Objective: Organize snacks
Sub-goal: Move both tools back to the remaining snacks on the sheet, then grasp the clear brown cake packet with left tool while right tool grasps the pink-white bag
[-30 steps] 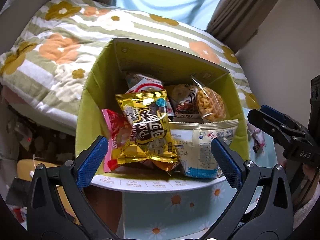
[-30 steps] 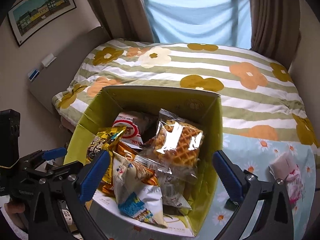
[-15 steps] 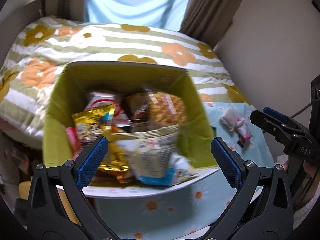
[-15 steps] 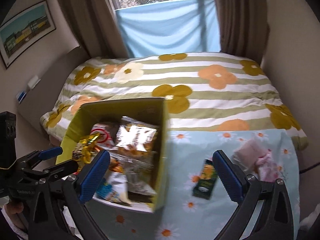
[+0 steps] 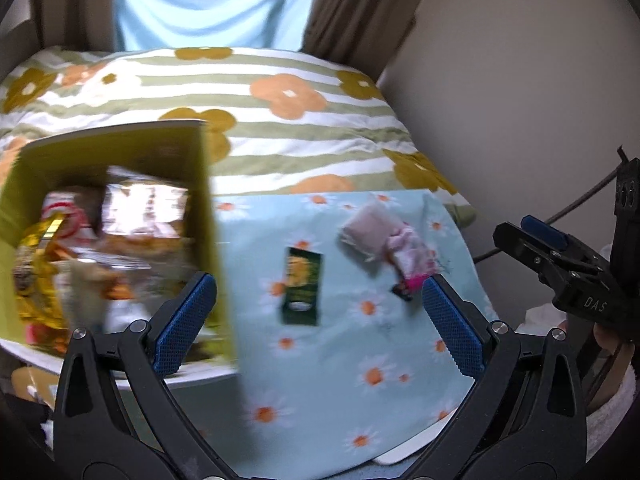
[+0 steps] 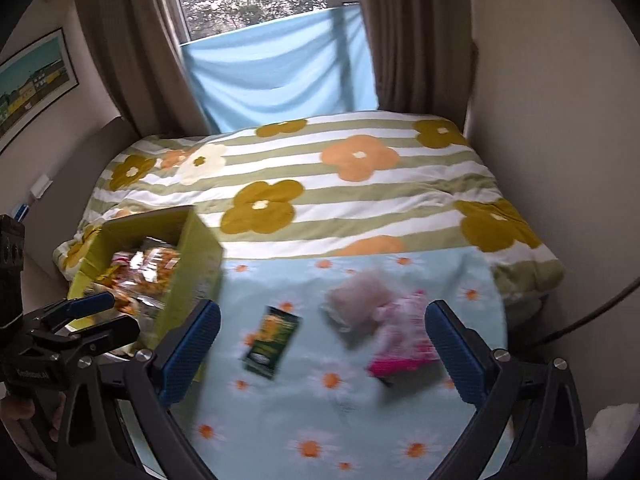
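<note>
While both of our grippers hang above the table, neither one touches a snack. We hold the left gripper (image 5: 316, 312) with its blue-padded fingers spread wide and nothing between them; it frames the green packet (image 5: 303, 287) lying flat on the daisy-print tablecloth (image 5: 360, 400). Our right gripper (image 6: 320, 348) is likewise spread wide and empty, and it shows up again at the right edge of the left wrist view. To our left stands the yellow-green box (image 6: 192, 264), open at the top and crammed with snack bags (image 6: 148, 268), a gold wrapper (image 5: 38, 268) and a crinkly clear bag among them; motion blur keeps us from reading any labels. Right of the green packet, well apart from the box, lie a pale pinkish pouch (image 6: 356, 296) and a pink-and-white bag (image 6: 404, 340), touching each other. Beyond the table we see a bed with a striped flower quilt (image 6: 312, 184), brown curtains (image 6: 132, 48) and a blue cloth (image 6: 276, 80) under the window.
</note>
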Action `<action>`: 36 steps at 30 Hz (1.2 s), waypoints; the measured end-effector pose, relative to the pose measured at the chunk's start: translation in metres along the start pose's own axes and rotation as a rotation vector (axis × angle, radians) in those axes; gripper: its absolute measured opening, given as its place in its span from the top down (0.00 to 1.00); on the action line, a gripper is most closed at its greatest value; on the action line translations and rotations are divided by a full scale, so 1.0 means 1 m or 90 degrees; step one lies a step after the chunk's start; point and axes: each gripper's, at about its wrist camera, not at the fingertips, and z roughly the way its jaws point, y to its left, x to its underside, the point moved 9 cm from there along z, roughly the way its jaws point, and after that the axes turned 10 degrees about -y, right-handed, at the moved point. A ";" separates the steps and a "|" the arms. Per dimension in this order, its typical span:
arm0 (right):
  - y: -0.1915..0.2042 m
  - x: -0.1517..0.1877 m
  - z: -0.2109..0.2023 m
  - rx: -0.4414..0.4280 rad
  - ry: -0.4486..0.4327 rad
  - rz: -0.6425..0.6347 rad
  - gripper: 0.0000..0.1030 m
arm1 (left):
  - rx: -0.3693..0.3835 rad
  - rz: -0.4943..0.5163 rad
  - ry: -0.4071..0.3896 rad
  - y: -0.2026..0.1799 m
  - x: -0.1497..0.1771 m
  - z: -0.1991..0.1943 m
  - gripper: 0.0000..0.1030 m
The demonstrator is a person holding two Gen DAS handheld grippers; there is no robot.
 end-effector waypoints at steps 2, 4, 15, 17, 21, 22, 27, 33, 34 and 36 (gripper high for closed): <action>-0.020 0.002 -0.002 -0.003 0.001 -0.002 0.01 | 0.006 -0.002 0.005 -0.023 0.004 0.018 0.01; -0.040 0.005 -0.003 -0.002 0.006 0.000 0.01 | 0.007 -0.001 0.007 -0.041 0.007 0.032 0.01; -0.107 0.046 0.038 -0.023 0.079 0.062 0.01 | -0.037 0.090 0.096 -0.078 0.031 0.121 0.01; -0.112 0.056 0.051 -0.021 0.099 0.075 0.01 | -0.038 0.109 0.117 -0.077 0.034 0.140 0.01; -0.120 0.074 0.076 -0.027 0.131 0.111 0.01 | -0.047 0.163 0.150 -0.073 0.041 0.176 0.01; -0.120 0.077 0.081 -0.027 0.138 0.118 0.01 | -0.048 0.174 0.158 -0.073 0.042 0.183 0.01; -0.123 0.089 0.111 -0.031 0.178 0.130 0.01 | -0.045 0.239 0.190 -0.075 0.047 0.222 0.01; -0.128 0.108 0.140 -0.019 0.216 0.147 0.01 | -0.050 0.329 0.239 -0.080 0.054 0.263 0.02; -0.128 0.110 0.143 -0.024 0.220 0.156 0.01 | -0.047 0.344 0.243 -0.081 0.054 0.267 0.02; -0.128 0.112 0.147 -0.026 0.225 0.163 0.01 | -0.042 0.363 0.254 -0.083 0.056 0.275 0.02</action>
